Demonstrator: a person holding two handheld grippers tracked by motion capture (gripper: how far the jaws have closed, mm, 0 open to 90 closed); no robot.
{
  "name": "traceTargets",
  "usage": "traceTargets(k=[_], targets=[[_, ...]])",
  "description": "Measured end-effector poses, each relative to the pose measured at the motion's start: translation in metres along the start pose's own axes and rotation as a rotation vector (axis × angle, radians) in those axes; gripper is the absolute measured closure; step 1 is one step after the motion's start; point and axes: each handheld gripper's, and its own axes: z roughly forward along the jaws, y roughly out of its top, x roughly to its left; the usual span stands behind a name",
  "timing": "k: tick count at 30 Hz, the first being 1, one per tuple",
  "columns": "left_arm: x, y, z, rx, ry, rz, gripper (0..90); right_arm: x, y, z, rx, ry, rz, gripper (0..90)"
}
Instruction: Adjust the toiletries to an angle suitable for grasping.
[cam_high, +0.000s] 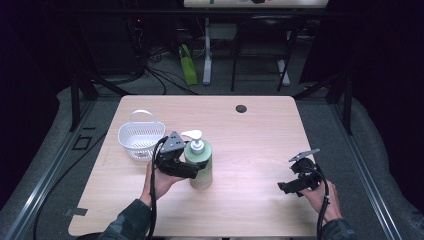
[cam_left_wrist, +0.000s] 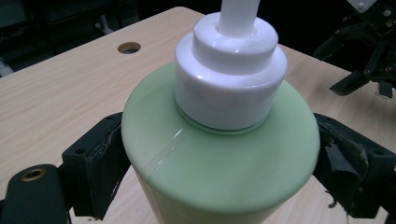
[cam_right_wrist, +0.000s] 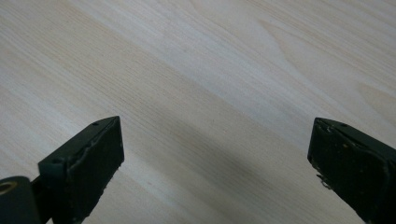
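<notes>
Pump bottle (cam_high: 201, 167), pale green with a white pump head, stood upright on the table (cam_high: 250, 150), left of centre and nearer the person's edge. Left gripper (cam_high: 192, 172) was clamped around its body from the person's side: in the left gripper view the bottle (cam_left_wrist: 219, 158) sat squarely between the two black jaws, each pad pressed against the green wall on opposite sides, just below the shoulder. Jaws stood wide, as the bottle's girth required. A faint seam line ran down the bottle's shoulder toward the camera. White collar and pump stem rose above the shoulder; the nozzle pointed toward the basket side in the high view.

White basket (cam_high: 140, 139), a plastic mesh type with a hoop handle, stood just beside the left gripper, on its far left; whether it touched the gripper could not be told. Basket interior appeared bare as far as visible.

Right gripper (cam_high: 290, 187) was held near the right front of the table, well apart from the bottle. Its jaws were spread wide with nothing between them; the right gripper view showed bare wood grain of the table (cam_right_wrist: 196, 93) in the gap. It also appeared at the upper right of the left gripper view (cam_left_wrist: 359, 70).

Small round hole (cam_high: 241, 108) noted in the table near the far edge.
</notes>
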Motion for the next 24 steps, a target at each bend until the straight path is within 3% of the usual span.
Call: traceTargets(k=[11, 24], targets=[[0.023, -0.006, -0.019, 0.03, 0.008, -0.002, 12.0, 0.0, 0.0, 0.001, 0.001, 0.004, 0.004, 3.1], [0.052, -0.017, -0.045, 0.045, 0.048, -0.019, 12.0, 0.001, 0.0, 0.0, -0.001, 0.004, 0.0, 3.1]])
